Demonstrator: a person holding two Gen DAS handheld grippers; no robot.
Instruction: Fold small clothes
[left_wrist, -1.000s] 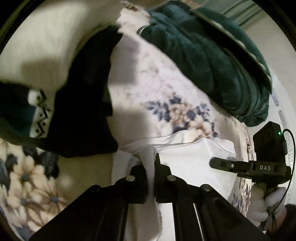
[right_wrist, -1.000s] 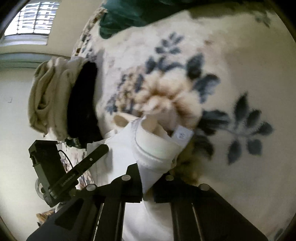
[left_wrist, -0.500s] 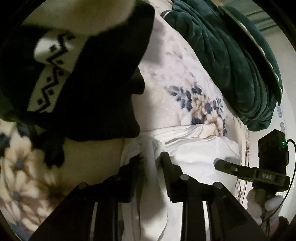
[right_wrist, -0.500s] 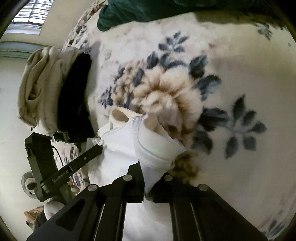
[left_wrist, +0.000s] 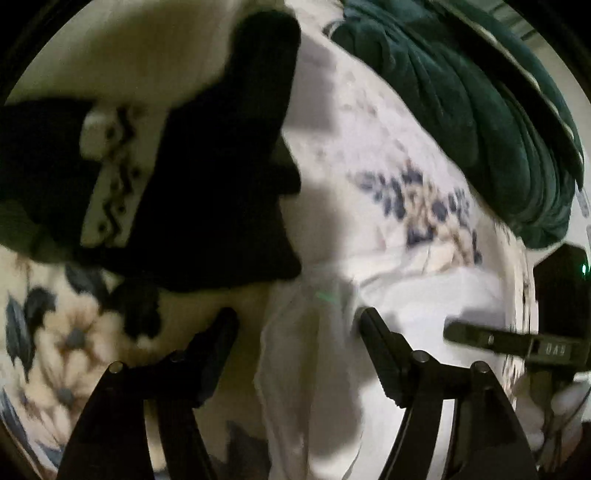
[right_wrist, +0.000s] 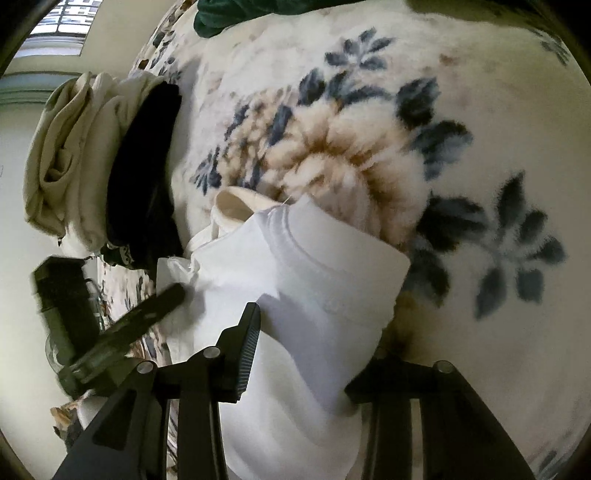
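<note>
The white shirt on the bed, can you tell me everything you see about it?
The white shirt looks like soft, plain cotton with a stitched ribbed neckband. It lies rumpled and partly folded on the fuzzy flowered blanket, near a pile of black and beige clothes. Both tools are open: the left tool and right tool each straddle bunched cloth without pinching it.

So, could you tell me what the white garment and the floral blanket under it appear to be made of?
The white garment looks like smooth, matte cotton knit: it has a stitched ribbed band and soft folds, though the fibre is unclear. The floral blanket looks like plush fleece, with a fuzzy, raised pile that blurs its flower print.
</note>
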